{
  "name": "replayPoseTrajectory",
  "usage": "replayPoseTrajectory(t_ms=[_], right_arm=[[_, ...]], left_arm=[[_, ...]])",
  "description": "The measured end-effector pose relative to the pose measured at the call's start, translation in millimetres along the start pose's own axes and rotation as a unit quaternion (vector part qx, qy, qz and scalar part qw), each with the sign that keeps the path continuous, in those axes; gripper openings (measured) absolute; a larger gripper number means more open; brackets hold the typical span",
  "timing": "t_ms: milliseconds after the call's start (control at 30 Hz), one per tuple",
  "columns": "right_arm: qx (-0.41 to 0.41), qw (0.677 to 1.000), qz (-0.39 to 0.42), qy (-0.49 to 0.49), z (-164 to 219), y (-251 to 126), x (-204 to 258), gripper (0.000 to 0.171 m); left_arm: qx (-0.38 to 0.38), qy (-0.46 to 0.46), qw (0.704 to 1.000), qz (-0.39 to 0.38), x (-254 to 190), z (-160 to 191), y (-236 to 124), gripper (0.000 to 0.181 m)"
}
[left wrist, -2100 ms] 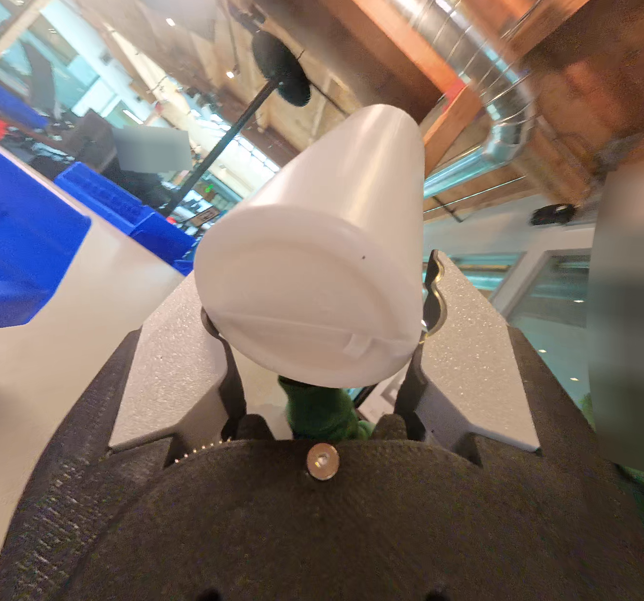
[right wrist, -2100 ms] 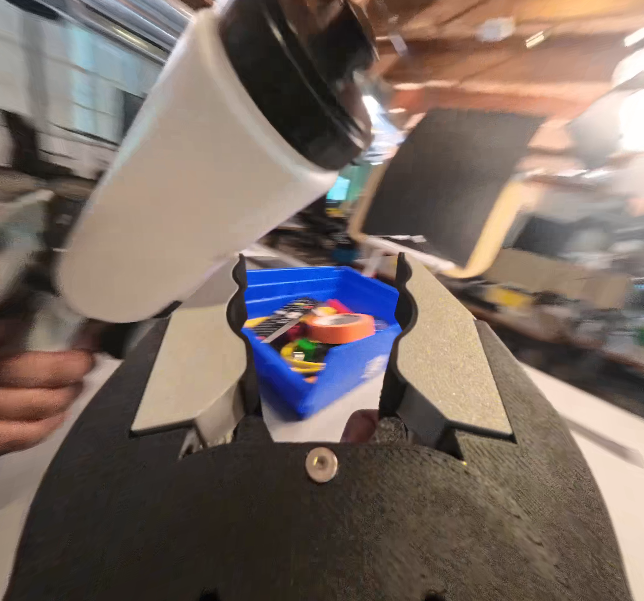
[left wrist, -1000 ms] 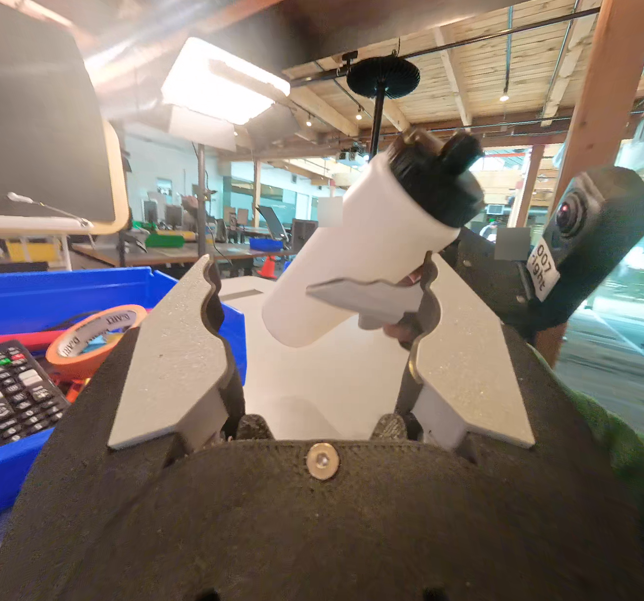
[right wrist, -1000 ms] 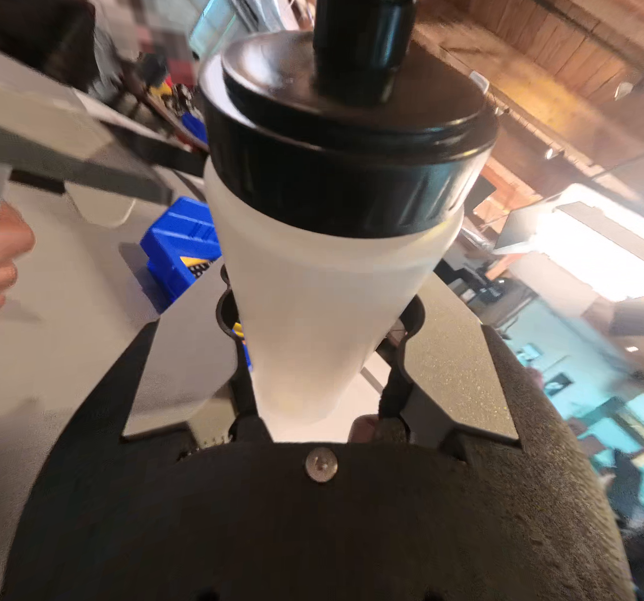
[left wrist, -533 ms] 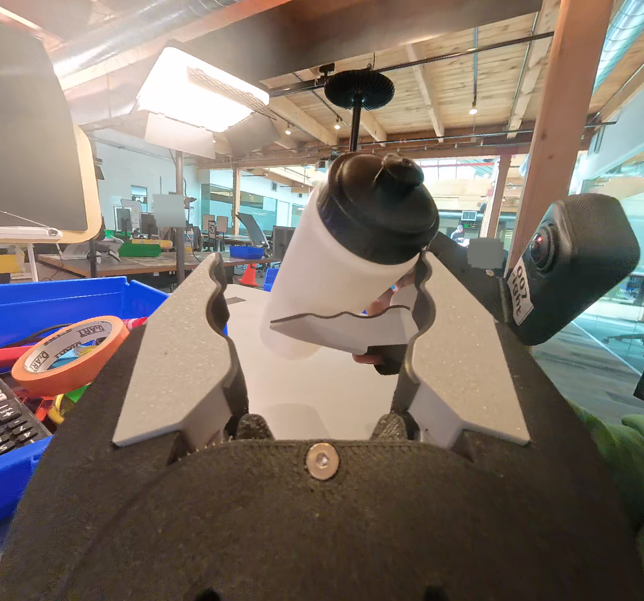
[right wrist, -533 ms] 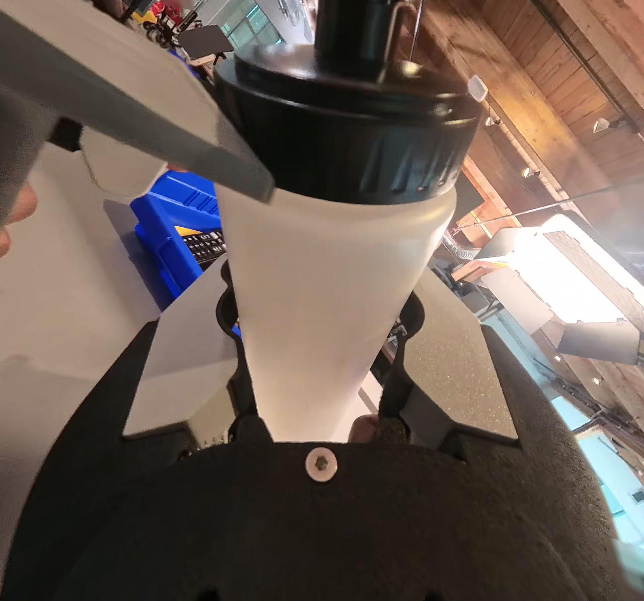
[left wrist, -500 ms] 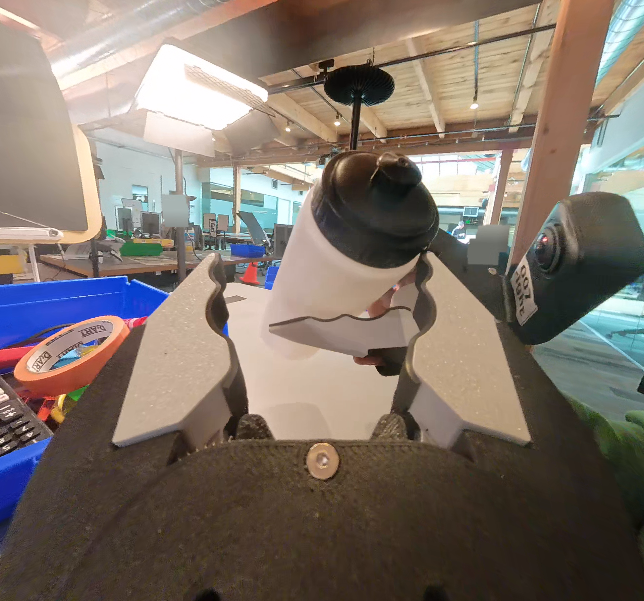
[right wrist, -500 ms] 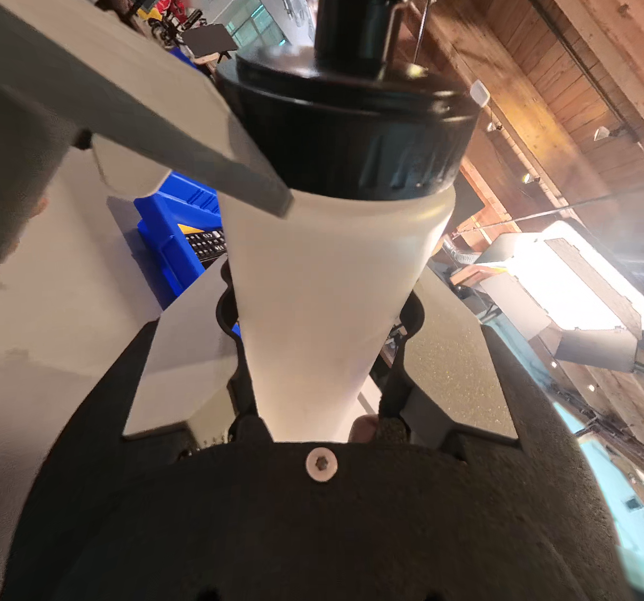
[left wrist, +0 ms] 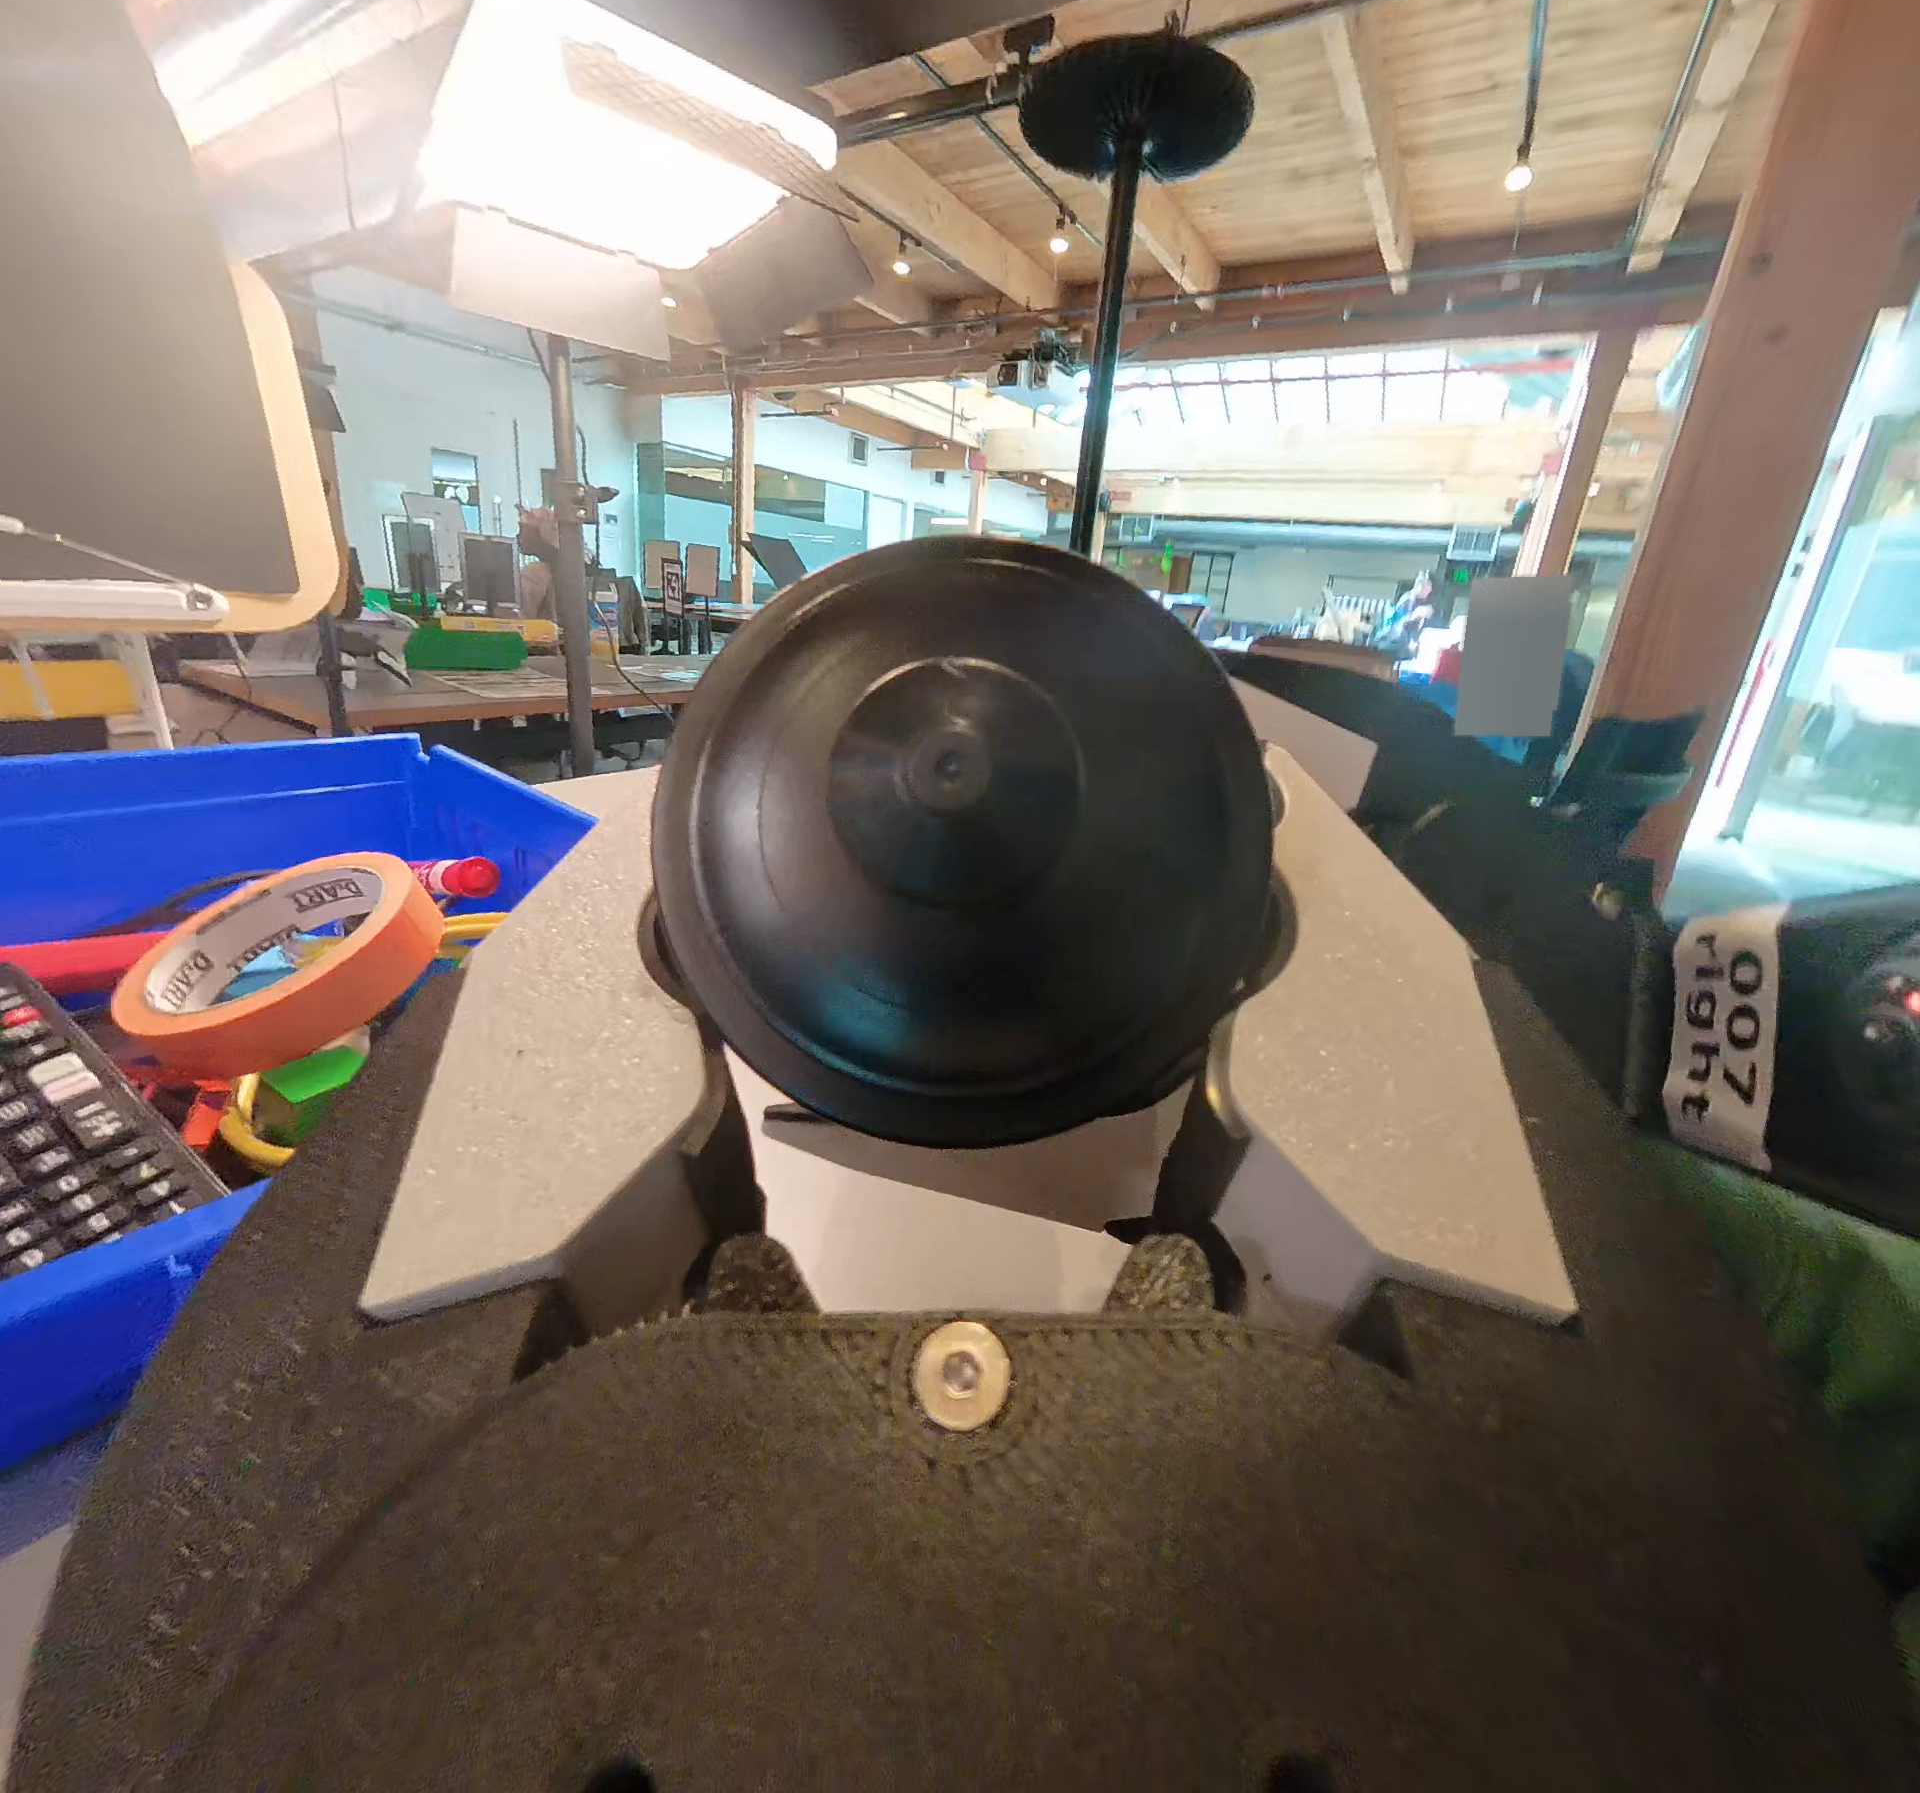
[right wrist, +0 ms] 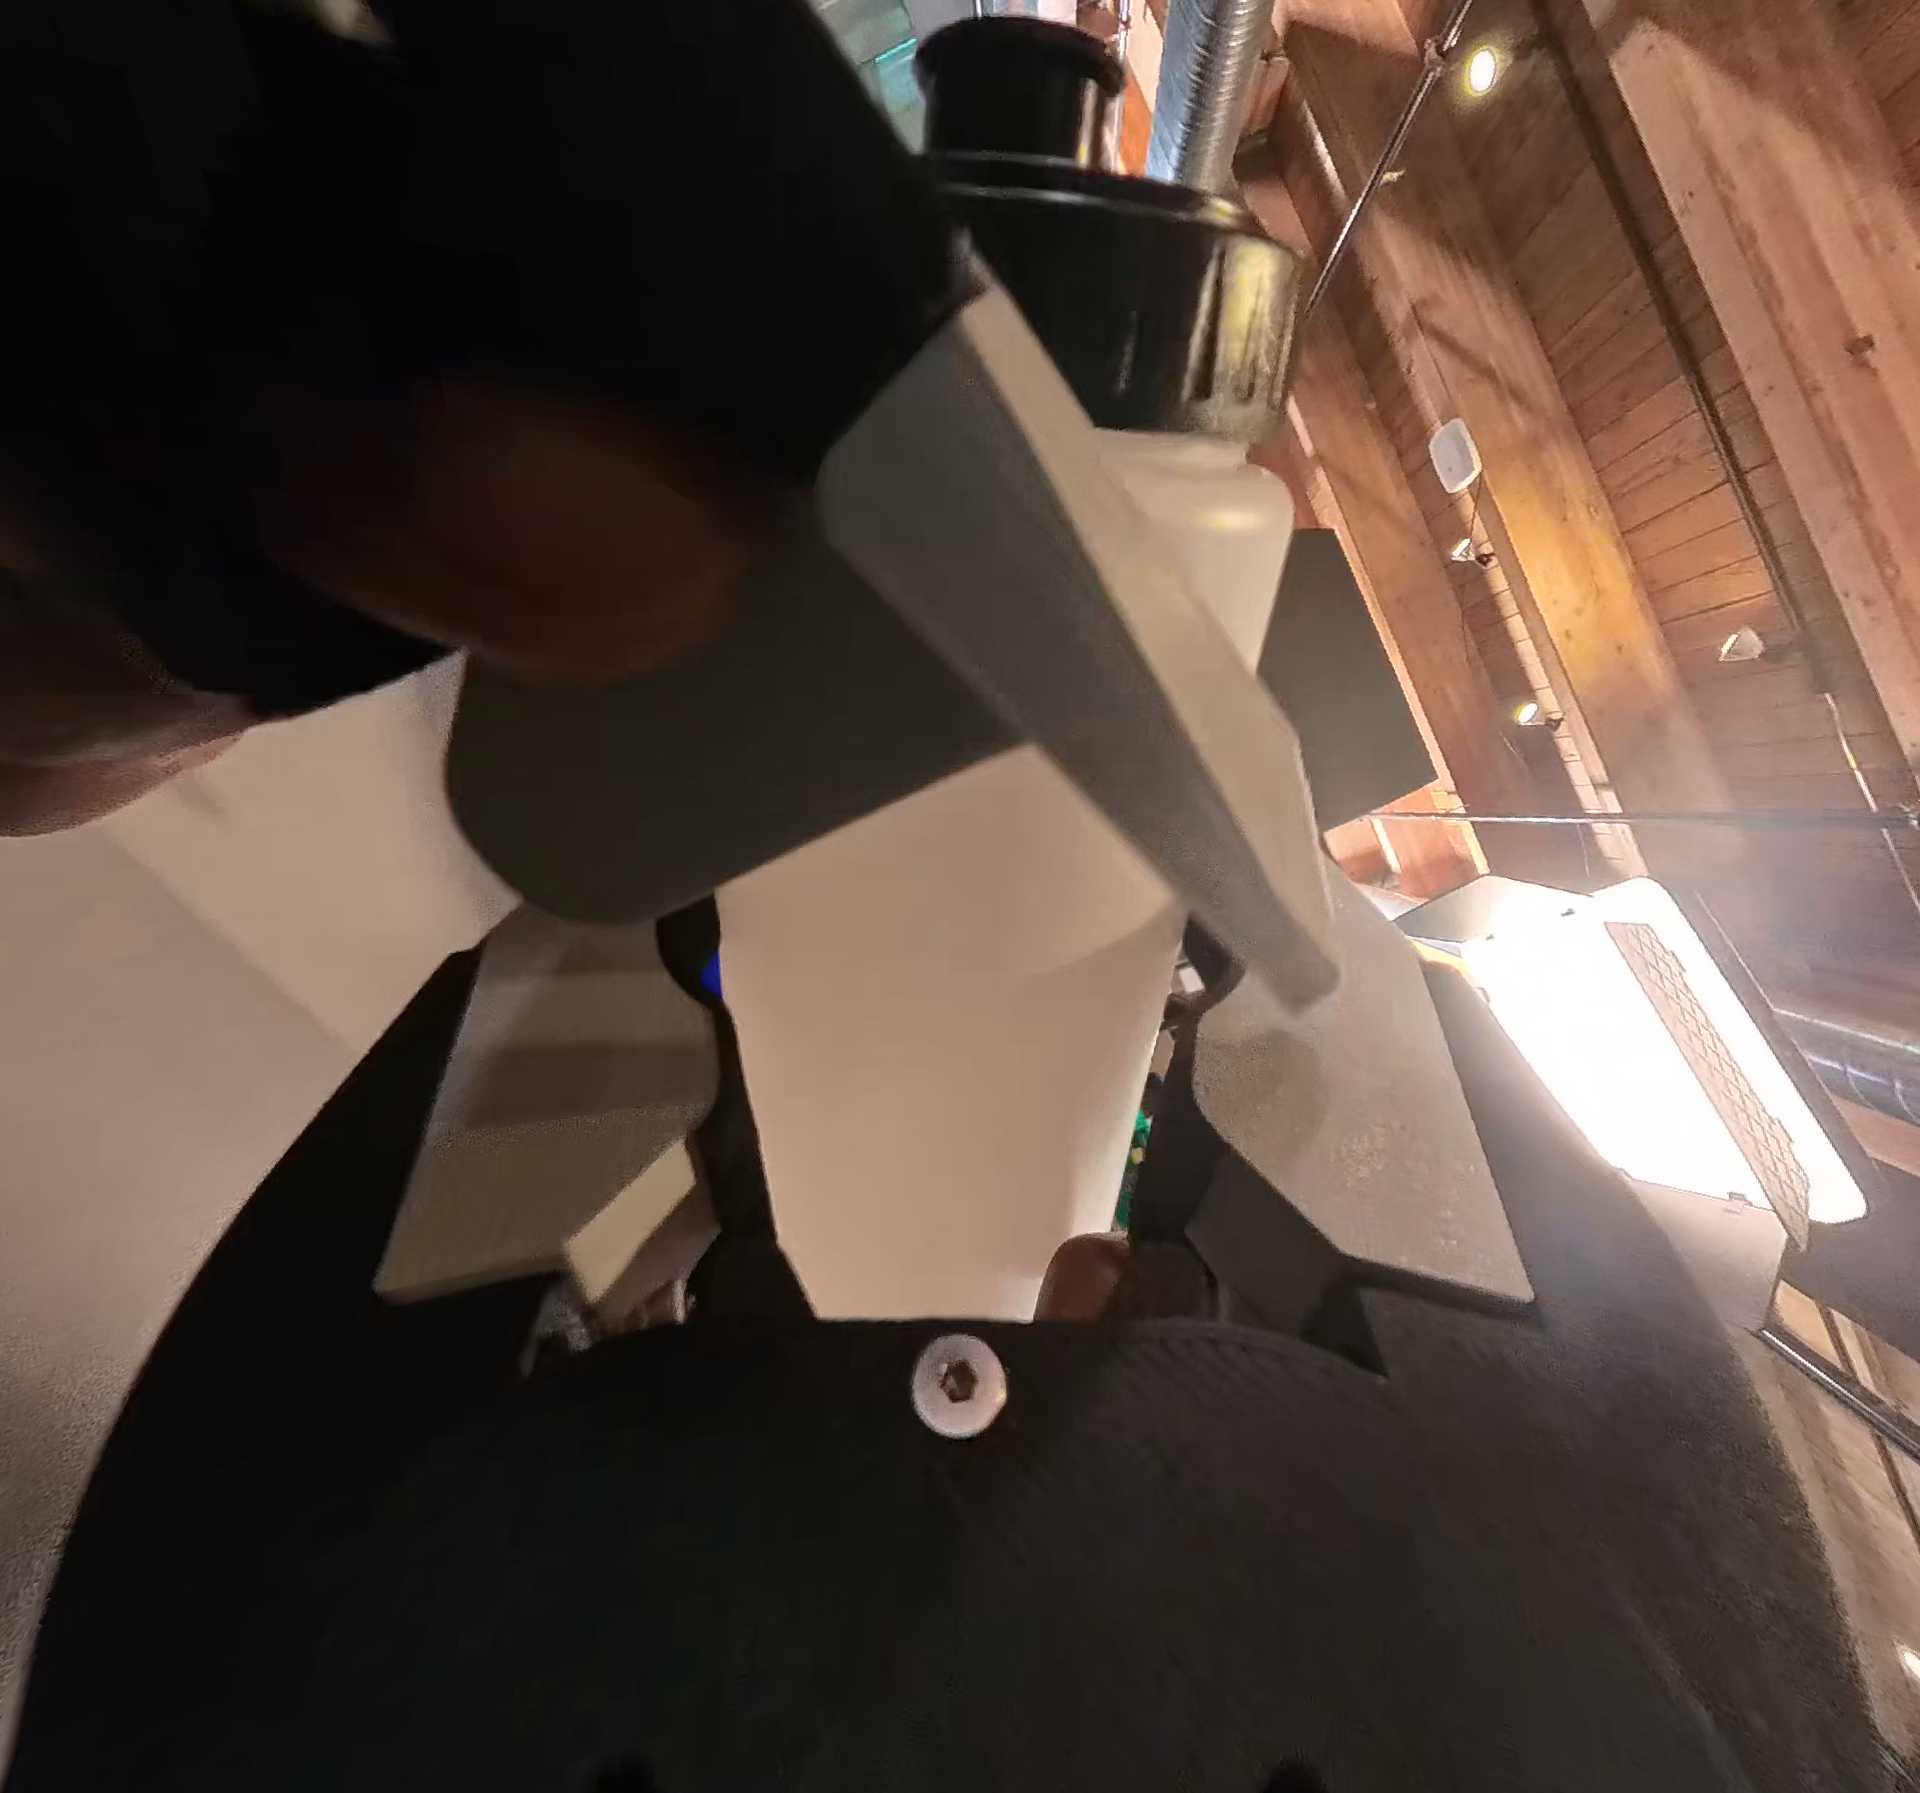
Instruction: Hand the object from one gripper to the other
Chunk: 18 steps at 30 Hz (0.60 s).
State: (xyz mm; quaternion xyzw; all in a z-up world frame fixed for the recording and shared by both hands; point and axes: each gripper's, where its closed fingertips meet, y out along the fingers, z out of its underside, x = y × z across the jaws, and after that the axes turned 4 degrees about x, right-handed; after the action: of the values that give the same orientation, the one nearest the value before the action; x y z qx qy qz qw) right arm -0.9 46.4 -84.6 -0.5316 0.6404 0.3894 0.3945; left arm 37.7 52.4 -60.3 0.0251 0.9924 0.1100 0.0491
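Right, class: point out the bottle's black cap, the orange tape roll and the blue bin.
black cap (left wrist: pixel 961 839): left wrist view, top face.
orange tape roll (left wrist: pixel 312 985): left wrist view, outer band.
blue bin (left wrist: pixel 260 798): left wrist view, far wall.

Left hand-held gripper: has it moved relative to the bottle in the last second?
Yes. It closed in: the bottle's black cap now sits between its fingers, nearer the blue bin side.

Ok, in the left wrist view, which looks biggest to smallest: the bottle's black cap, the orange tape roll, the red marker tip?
1. Black cap, though it sits closest to the camera, which makes it look bigger.
2. Orange tape roll.
3. Red marker tip, mostly hidden behind the tape.
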Motion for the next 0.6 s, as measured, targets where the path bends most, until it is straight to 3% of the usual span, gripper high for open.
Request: replayPoseTrajectory(t_ms=[200,300,367,500,600], right_arm=[[0.021,0.999,0.035,0.017,19,0,-21,0.092],[0.007,0.997,0.044,0.068,27,-3,-37,0.102],[-0.019,0.995,0.02,0.1,26,-6,-38,0.11],[-0.094,0.979,-0.05,0.173,18,-19,-38,0.108],[-0.141,0.957,-0.114,0.228,17,-32,-40,0.112]], left_arm=[[-0.099,-0.16,0.982,0.023,31,-29,-24,0.103],[-0.153,-0.241,0.957,0.047,49,-40,-38,0.103],[-0.157,-0.281,0.944,0.067,52,-39,-39,0.103],[-0.142,-0.304,0.938,0.085,53,-34,-36,0.103],[-0.151,-0.333,0.918,0.151,46,-45,-43,0.103]])
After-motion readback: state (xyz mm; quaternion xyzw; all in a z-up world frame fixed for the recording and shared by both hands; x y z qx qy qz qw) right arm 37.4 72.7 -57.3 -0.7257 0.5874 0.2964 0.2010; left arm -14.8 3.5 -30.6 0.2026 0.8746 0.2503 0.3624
